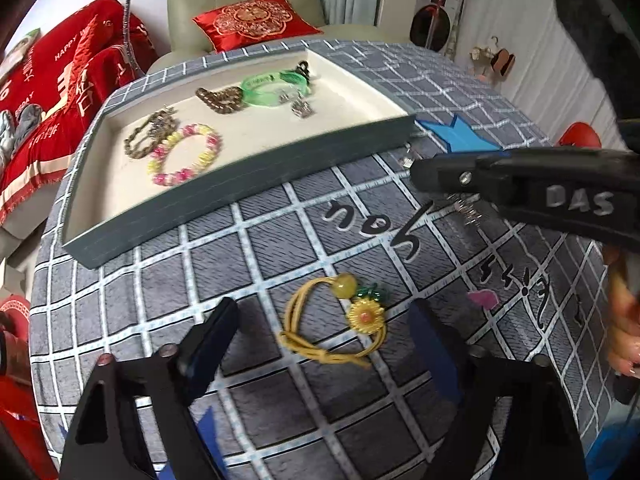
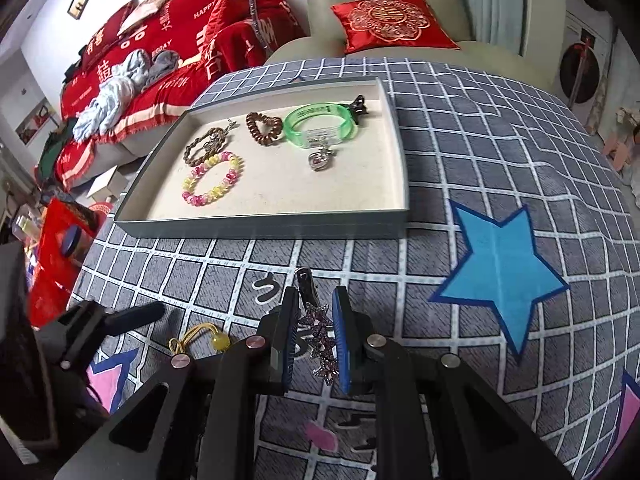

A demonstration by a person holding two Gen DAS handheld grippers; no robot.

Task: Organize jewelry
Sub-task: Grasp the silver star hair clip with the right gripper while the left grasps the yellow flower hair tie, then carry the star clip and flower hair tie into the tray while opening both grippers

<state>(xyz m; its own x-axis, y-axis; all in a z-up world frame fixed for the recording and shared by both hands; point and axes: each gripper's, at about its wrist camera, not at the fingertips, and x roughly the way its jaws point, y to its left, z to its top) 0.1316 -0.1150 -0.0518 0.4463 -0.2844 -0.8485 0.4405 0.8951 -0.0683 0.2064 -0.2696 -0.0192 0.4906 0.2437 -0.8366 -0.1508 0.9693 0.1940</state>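
Left wrist view: the grey tray (image 1: 240, 184) sits on the checked grey cloth (image 1: 280, 248), its near wall facing the camera, with bare cloth between that wall and the grippers. The left gripper (image 1: 324, 344) has its jaws spread wide, one on each side of the yellow sunflower hair tie (image 1: 340, 320), which lies flat on the cloth; the pads do not touch it. The right gripper (image 2: 316, 336) is pinched on a sparkly star hair clip (image 2: 318, 332), whose metal tip projects forward past the pads.

Right wrist view only: the full tray floor, holding a pink-and-yellow bead bracelet (image 2: 212, 180), a green bangle (image 2: 320, 126) and a brown coil tie (image 2: 264, 126), and a blue star (image 2: 500, 268) printed on open cloth to the right. The left wrist view alone shows the whole sunflower.
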